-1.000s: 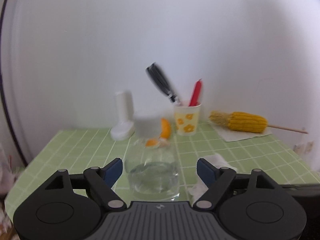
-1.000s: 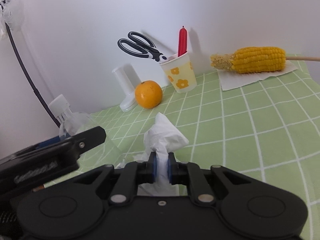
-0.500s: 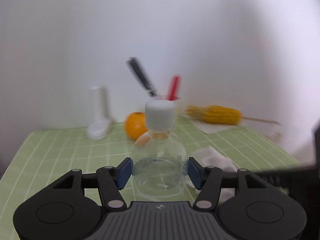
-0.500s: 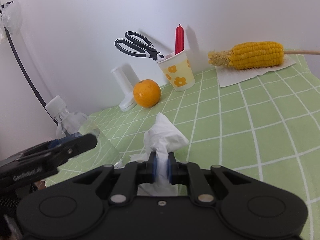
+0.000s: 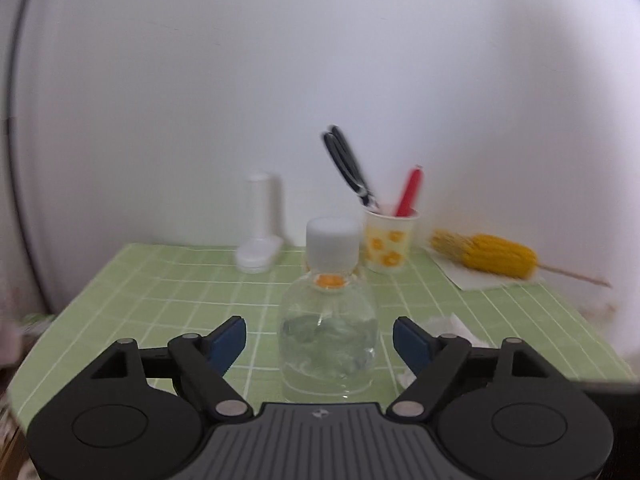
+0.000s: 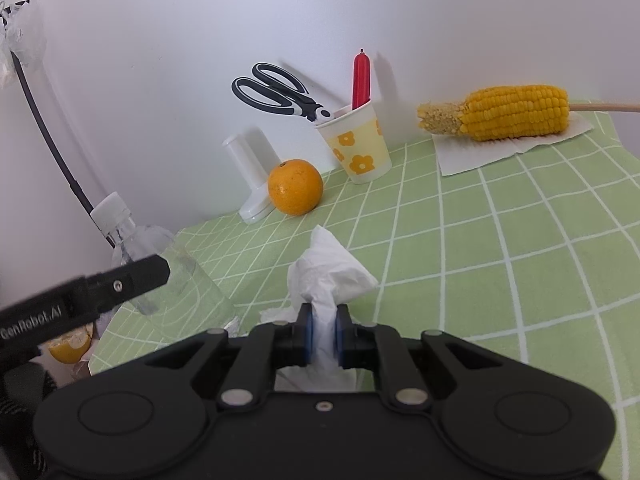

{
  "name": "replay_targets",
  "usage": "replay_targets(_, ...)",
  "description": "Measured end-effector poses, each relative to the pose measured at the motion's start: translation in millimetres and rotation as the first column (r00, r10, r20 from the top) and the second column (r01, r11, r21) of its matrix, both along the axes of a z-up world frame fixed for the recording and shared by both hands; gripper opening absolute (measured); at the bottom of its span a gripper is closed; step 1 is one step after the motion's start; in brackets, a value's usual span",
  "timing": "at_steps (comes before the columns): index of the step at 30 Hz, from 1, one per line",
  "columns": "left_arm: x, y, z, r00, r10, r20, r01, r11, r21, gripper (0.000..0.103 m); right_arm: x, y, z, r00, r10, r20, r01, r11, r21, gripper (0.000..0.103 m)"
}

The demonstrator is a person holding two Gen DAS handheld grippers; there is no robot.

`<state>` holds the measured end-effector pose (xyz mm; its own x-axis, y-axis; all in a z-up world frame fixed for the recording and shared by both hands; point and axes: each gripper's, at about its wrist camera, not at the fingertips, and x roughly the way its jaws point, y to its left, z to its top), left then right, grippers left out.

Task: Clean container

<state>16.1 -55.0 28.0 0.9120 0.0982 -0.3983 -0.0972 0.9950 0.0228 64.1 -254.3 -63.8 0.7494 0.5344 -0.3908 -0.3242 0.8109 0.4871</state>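
**Bottle dead ahead between my left jaws, tissue pinched in my right**

The clear bottle (image 5: 328, 336) stands upright on the green checked tablecloth (image 5: 160, 280), its long axis vertical and its white cap (image 5: 332, 242) on top. It sits squarely on the centre line of my left gripper (image 5: 320, 338), between the two blue pads. The jaws are opening at this moment, and a clear gap shows on each side of the bottle's round body, so the pads do not press on it. Nothing grips it; it rests on its own base.

My right gripper (image 6: 322, 334) is pinched tight on a crumpled white tissue (image 6: 328, 272), which sticks up and forward past the fingertips. From the right wrist view the bottle (image 6: 160, 256) lies to the left of the tissue and a little farther back, with my left gripper's finger (image 6: 120, 284) crossing in front of its lower body.

So the left hand is the nearer one to the bottle, and the right one carries the wipe. I judge that the next move depends on this line-up: the left jaws need only close straight in on the body to steady it, then the tissue must travel leftwards to reach the plastic. The orange (image 6: 295, 187), the flowered paper cup (image 6: 358, 144) and the corn cob (image 6: 500, 114) stand well apart towards the wall, out of that path.
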Motion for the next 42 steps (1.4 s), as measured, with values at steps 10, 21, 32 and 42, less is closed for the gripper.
replay_targets(10, 19, -4, 2, 0.996, 0.093, -0.011, -0.093, 0.995, -0.031, 0.065, 0, 0, 1, 1.0, 0.004, 0.003, -0.004, 1.0, -0.007, 0.011)
replay_targets(21, 22, 28, -5, 0.938, -0.347, 0.004, 0.347, 0.936, -0.067, 0.06, -1, -2, -3, 1.0, 0.0, -0.003, 0.0, 1.0, 0.017, 0.011)
replay_targets(32, 19, 20, -9, 0.928, -0.37, -0.035, 0.371, 0.929, 0.014, 0.079, -1, -3, -3, 1.0, -0.001, -0.004, 0.001, 1.0, 0.022, 0.011)
replay_targets(42, 3, -9, -5, 0.999, -0.041, -0.03, 0.039, 0.997, -0.065, 0.076, -1, -4, -2, 1.0, 0.0, -0.002, 0.0, 1.0, 0.026, 0.011)
